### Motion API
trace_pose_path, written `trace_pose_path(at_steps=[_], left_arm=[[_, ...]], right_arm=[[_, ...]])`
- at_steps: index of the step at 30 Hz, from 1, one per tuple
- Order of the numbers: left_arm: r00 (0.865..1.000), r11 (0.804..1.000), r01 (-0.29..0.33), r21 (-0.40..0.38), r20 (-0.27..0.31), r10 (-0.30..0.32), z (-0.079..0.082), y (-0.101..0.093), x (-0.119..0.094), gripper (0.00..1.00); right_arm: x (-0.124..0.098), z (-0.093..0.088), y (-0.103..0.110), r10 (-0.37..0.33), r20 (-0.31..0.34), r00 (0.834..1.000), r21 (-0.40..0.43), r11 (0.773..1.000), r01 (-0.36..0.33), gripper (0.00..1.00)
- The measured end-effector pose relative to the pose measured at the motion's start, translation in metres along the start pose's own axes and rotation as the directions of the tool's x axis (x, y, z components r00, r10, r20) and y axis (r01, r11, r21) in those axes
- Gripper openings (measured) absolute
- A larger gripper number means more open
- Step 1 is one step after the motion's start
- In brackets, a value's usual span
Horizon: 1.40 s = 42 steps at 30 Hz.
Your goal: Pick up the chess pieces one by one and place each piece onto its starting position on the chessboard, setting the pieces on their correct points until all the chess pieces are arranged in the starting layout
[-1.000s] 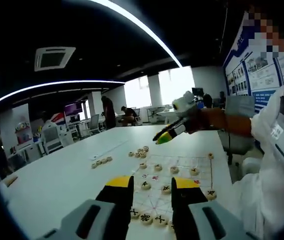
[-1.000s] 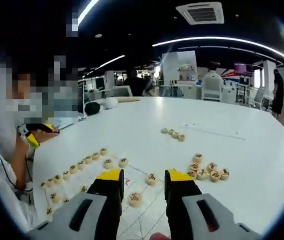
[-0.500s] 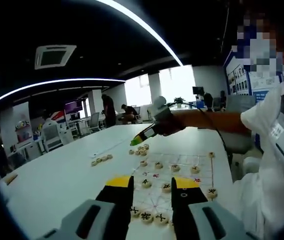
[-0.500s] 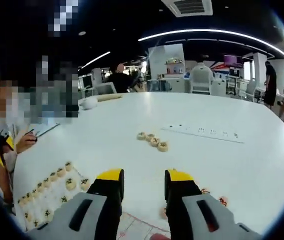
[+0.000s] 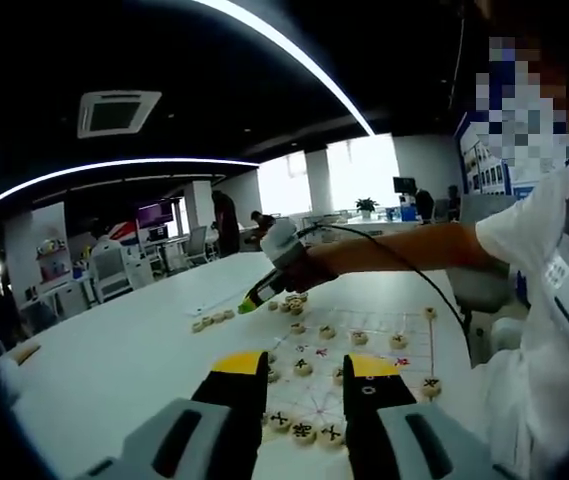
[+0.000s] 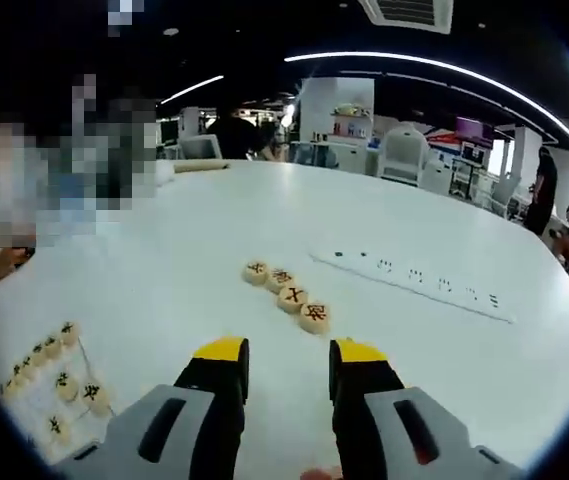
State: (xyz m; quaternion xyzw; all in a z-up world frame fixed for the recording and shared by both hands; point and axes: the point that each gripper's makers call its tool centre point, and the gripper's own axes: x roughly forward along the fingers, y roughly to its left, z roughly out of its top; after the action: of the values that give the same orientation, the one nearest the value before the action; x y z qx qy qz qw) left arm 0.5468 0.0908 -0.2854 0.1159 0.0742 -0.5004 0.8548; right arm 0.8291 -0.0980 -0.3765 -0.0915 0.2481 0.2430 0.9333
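1. Our left gripper sits low, pointing forward, jaws parted and nothing between them.
2. Our right gripper points forward and down, jaws parted with a clear gap, nothing gripped.
3. In the left gripper view, the right gripper shows at the end of our outstretched right arm, tip angled down; can't tell jaw state from there.

Open office (curved ceiling light strips)
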Motion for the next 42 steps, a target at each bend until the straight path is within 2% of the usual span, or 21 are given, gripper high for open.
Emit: trace_pose_path(at_steps=[5, 8, 9, 10, 13, 15, 19, 26, 29, 31, 35, 39, 42], left_arm=[[1.000, 1.000, -0.006, -0.005, -0.003, 0.006, -0.001, 0.003, 0.000, 0.32], [1.000, 1.000, -0.011, -0.006, 0.001, 0.011, 0.000, 0.005, -0.001, 0.32], [1.000, 1.000, -0.013, -0.007, 0.002, 0.013, 0.000, 0.006, -0.002, 0.32], [1.000, 1.000, -0.018, -0.009, 0.002, 0.018, -0.001, 0.007, -0.003, 0.32], [1.000, 1.000, -0.027, -0.013, 0.003, 0.027, -0.001, 0.010, -0.005, 0.32], [1.000, 1.000, -0.027, -0.015, 0.005, 0.027, -0.001, 0.011, -0.006, 0.32], [1.000, 1.000, -0.024, -0.011, 0.013, 0.024, 0.001, 0.010, -0.006, 0.32], [0.999, 1.000, -0.026, -0.010, 0.020, 0.026, 0.002, 0.011, -0.008, 0.32], [0.999, 1.000, -0.029, -0.011, 0.019, 0.030, 0.001, 0.013, -0.008, 0.32], [0.999, 0.999, -0.030, -0.013, 0.022, 0.030, 0.001, 0.013, -0.009, 0.32], [0.999, 1.000, -0.006, -0.027, 0.043, 0.007, 0.004, 0.010, -0.009, 0.32], [0.999, 0.999, -0.022, -0.025, 0.044, 0.023, 0.004, 0.013, -0.012, 0.32], [0.998, 0.999, -0.035, -0.034, 0.045, 0.037, 0.003, 0.017, -0.012, 0.31]], right_arm=[[0.023, 0.016, 0.005, -0.001, 0.000, 1.000, -0.055, 0.998, 0.001, 0.33], [0.038, 0.028, 0.016, 0.019, 0.015, 1.000, -0.070, 0.997, -0.018, 0.32], [0.042, 0.032, 0.022, 0.034, 0.025, 0.999, -0.067, 0.997, -0.033, 0.32], [0.049, 0.035, 0.035, 0.079, 0.025, 0.997, -0.045, 0.996, -0.078, 0.31], [0.061, 0.040, 0.053, 0.118, 0.033, 0.993, 0.019, 0.993, -0.118, 0.31], [0.069, 0.035, 0.058, 0.107, 0.012, 0.994, 0.021, 0.994, -0.107, 0.31], [0.082, 0.028, 0.053, 0.057, -0.027, 0.998, 0.018, 0.998, -0.057, 0.32], [0.098, 0.027, 0.043, -0.006, -0.034, 0.999, 0.021, 1.000, 0.007, 0.33], [0.103, 0.033, 0.039, -0.034, -0.007, 0.999, 0.014, 0.999, 0.034, 0.30], [0.103, 0.033, 0.036, -0.079, -0.001, 0.997, -0.002, 0.997, 0.079, 0.20], [0.104, 0.036, 0.040, -0.066, 0.008, 0.998, -0.027, 0.997, 0.066, 0.20], [0.086, 0.046, 0.049, -0.019, 0.050, 0.999, 0.015, 1.000, 0.018, 0.20], [0.055, 0.057, 0.057, 0.028, 0.081, 0.996, 0.025, 0.999, -0.030, 0.20]])
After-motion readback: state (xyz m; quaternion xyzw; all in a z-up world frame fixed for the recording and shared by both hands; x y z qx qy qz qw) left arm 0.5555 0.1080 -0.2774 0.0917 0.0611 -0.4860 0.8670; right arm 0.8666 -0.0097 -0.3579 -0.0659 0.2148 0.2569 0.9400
